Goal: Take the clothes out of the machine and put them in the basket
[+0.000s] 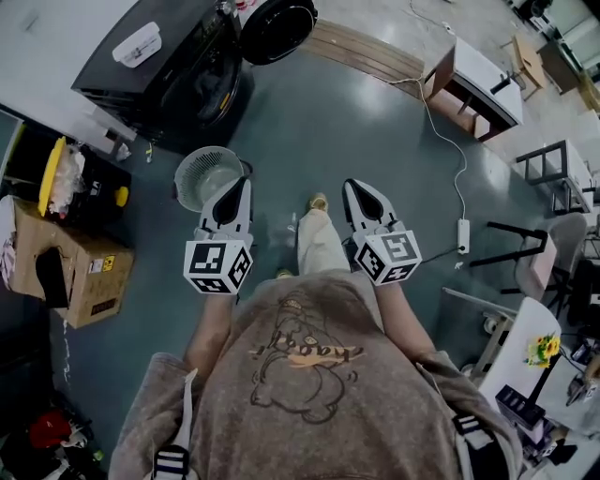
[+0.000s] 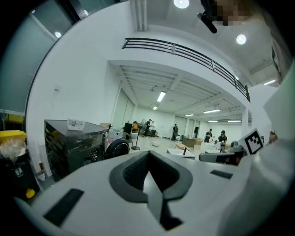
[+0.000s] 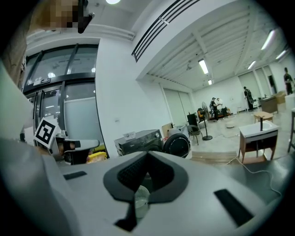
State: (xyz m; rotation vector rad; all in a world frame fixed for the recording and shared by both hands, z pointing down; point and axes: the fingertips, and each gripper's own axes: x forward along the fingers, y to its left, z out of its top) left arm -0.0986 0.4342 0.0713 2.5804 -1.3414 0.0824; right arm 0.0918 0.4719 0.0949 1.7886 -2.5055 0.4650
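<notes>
The black washing machine stands at the far left with its round door swung open. Its drum is dark and no clothes show in any view. A white round basket sits on the floor in front of it, just left of my left gripper. My right gripper is held beside it over the floor. Both are shut with nothing between the jaws and point almost level. The left gripper view shows the machine. In the right gripper view the machine is ahead and the basket shows below the jaws.
A cardboard box and a yellow-lidded bin stand at the left. A wooden platform, a white side table, and a cable with a power strip lie to the right, with chairs beyond.
</notes>
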